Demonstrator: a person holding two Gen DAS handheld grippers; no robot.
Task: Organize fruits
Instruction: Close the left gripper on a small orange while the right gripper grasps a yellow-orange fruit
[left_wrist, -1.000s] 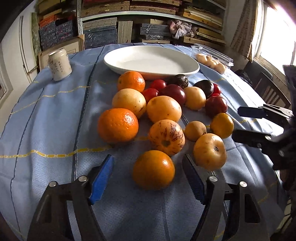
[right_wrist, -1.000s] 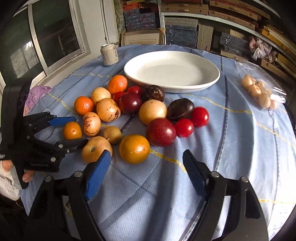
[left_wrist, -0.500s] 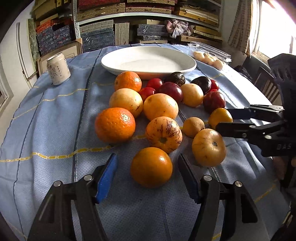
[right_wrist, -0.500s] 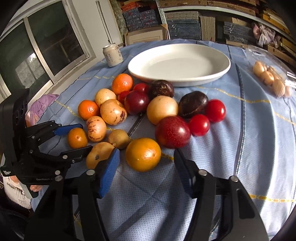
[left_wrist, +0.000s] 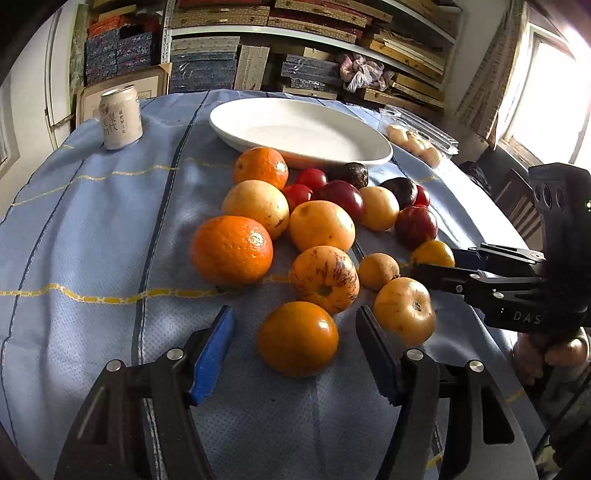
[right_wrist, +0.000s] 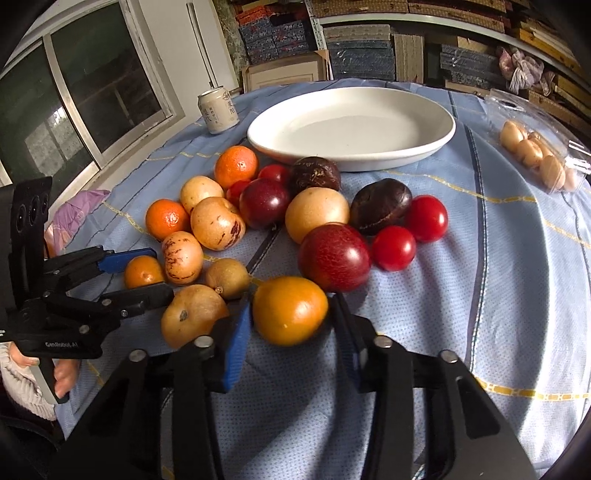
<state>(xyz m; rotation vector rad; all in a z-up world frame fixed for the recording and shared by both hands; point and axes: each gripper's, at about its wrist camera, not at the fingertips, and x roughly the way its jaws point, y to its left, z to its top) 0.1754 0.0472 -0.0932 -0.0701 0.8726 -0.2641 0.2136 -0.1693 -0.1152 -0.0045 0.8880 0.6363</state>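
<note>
I have barely begun: the white plate (right_wrist: 351, 125) at the far side of the desk (right_wrist: 498, 277) holds nothing, and every fruit lies on the blue cloth between it and my fingers.

My right gripper (right_wrist: 291, 314) has just been closing, and its fingers (right_wrist: 236, 339) now sit against both sides of a smooth orange fruit (right_wrist: 290, 310) — I judge this a grip just taken, with the fruit not yet lifted off the cloth. A dark red plum (right_wrist: 334, 256) touches that fruit just beyond the fingertips, and a pale yellow fruit (right_wrist: 192, 314) lies just outside the left finger.

My left gripper (left_wrist: 295, 343) stands open around another orange fruit (left_wrist: 297, 343), with clear cloth between each finger and its skin, so nothing is held there yet. A speckled fruit (left_wrist: 324, 277) lies just ahead of it.

What is left is nearly all of it — oranges, plums, tomatoes and the rest still need carrying over. A drink can (left_wrist: 121, 117) stands far off to the left.
</note>
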